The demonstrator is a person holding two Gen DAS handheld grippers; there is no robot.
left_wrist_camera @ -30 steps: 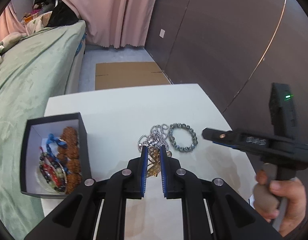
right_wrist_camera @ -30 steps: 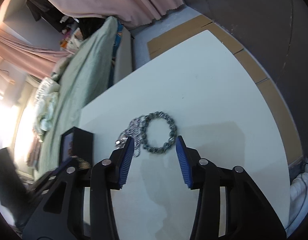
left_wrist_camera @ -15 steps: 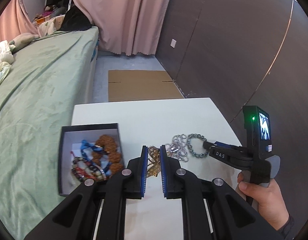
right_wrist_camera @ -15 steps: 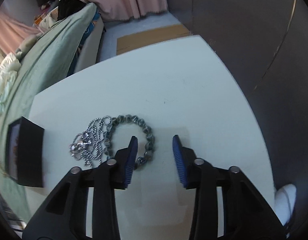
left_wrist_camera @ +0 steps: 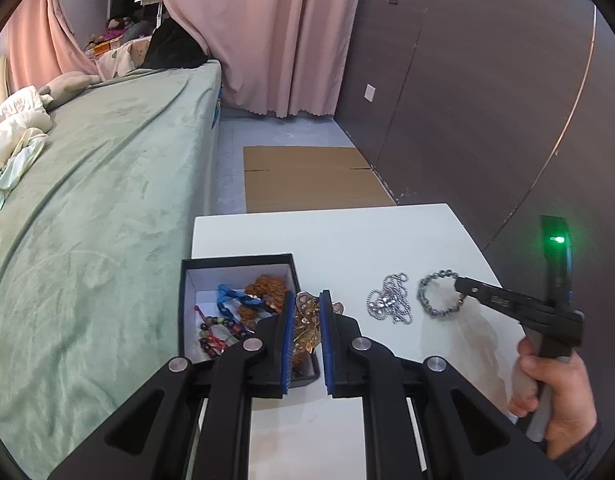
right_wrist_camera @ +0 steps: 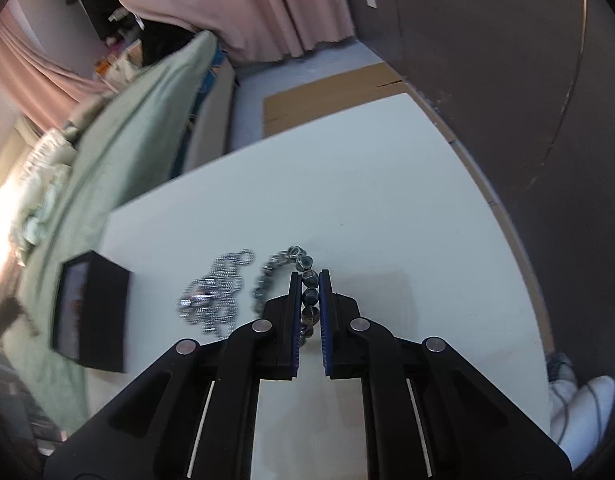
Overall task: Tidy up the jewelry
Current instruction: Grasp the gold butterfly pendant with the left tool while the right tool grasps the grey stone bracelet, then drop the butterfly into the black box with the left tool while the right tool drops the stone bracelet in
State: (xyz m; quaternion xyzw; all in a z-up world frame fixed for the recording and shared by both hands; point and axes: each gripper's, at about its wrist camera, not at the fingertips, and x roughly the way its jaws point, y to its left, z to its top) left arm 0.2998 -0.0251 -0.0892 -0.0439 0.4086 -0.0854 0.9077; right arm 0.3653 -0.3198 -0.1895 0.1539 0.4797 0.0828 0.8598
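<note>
My left gripper (left_wrist_camera: 307, 304) is shut on a gold necklace (left_wrist_camera: 307, 326) and holds it above the right edge of an open black jewelry box (left_wrist_camera: 187, 312) with beaded bracelets inside. My right gripper (right_wrist_camera: 308, 280) is shut on a dark beaded bracelet (right_wrist_camera: 303, 266) that lies on the white table (right_wrist_camera: 387, 208); the bracelet also shows in the left wrist view (left_wrist_camera: 435, 292). A silver chain (right_wrist_camera: 211, 292) lies in a heap just left of the bracelet, between it and the box (right_wrist_camera: 87, 312).
A bed with a green cover (left_wrist_camera: 87, 200) runs along the table's left side. A flat cardboard sheet (left_wrist_camera: 307, 176) lies on the floor beyond the table. A dark wall (left_wrist_camera: 487, 100) stands to the right.
My left gripper has carried the gold necklace left, to the box's edge. My right gripper has moved forward over the bracelet and closed on it.
</note>
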